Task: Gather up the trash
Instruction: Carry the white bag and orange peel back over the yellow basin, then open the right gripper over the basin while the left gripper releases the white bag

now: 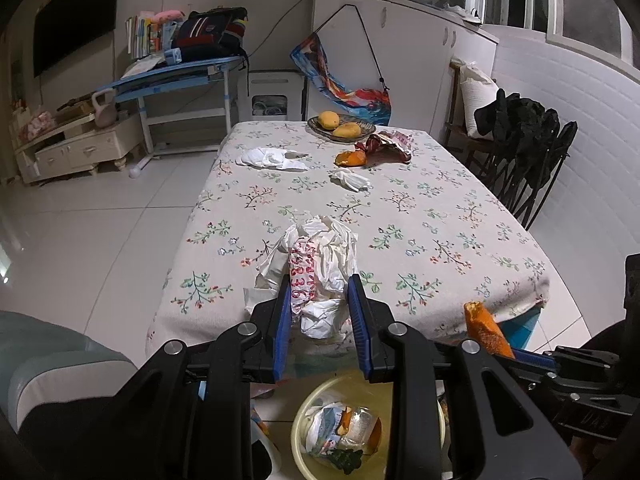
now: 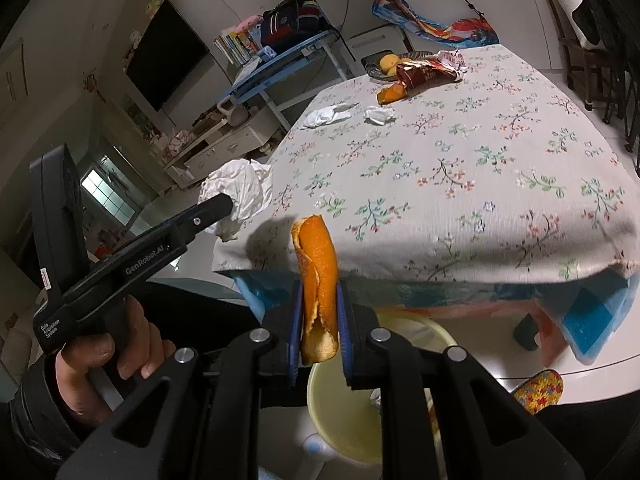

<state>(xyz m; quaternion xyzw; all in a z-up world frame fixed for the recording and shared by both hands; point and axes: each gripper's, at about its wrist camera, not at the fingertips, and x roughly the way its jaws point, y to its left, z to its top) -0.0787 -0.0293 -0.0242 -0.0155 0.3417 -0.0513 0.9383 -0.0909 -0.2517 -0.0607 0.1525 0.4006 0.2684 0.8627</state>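
Trash is held in both claws: the left gripper (image 1: 318, 312) has its blue pads pressed on a crumpled white plastic bag (image 1: 316, 264) with red print, and the right gripper (image 2: 318, 320) is clamped nearly shut on a curled strip of orange peel (image 2: 316, 276) that stands upright between its jaws. Both claws tilt downward off the near edge of the table (image 1: 420, 220), side by side, the left one carried by a bare hand (image 2: 106, 360) wrapped round its handle. Directly below each claw sits a pale yellow bin (image 1: 304, 420) holding wrappers and peel; the claw frames cover much of it. Well ahead of the claws, tissues (image 1: 272, 158), another peel piece (image 1: 352, 158) and a red snack wrapper (image 1: 386, 146) lie on the floral cloth. What exactly lies in the bin is hard to make out.
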